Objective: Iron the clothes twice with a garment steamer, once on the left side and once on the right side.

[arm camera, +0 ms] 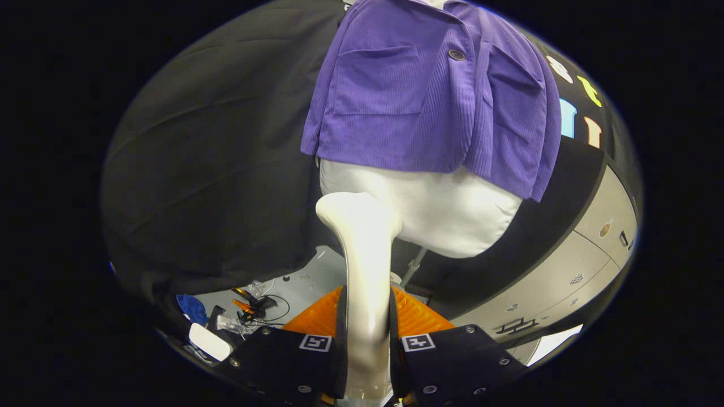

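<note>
My tongs (366, 339) sat at the bottom middle of the frame, and both fingers (317, 353) were pressed against the sides of the steamer (365, 265), pinching its pale handle between them. The handle ran straight up from between the fingers to the centre of the frame, where the steamer's rounded head bent off toward the left. The head stood just below the hem of the purple jacket (418, 96) and in front of the white dummy (447, 209); I could not tell whether it touched the dummy or only hung close before it. The jacket filled the upper middle of the frame, draped on the dummy, ribbed in its cloth, with a patch pocket on each front panel and one round dark button (456, 55) near the top where the panels met. Its right panel hung a little lower than the left one, toward the right of the frame. Below the hem the dummy's bare white body bulged out and narrowed to a thin metal pole (414, 264) that ran down behind my fingers. Black cloth (209, 169) covered the left half of the frame. In the lower left, on the grey floor (305, 282), lay a blue rag (192, 308), some black cables (266, 308) and a small white thing I could not make out. In the lower right stood a pale grey cabinet (571, 271) with a dark band above it.
</note>
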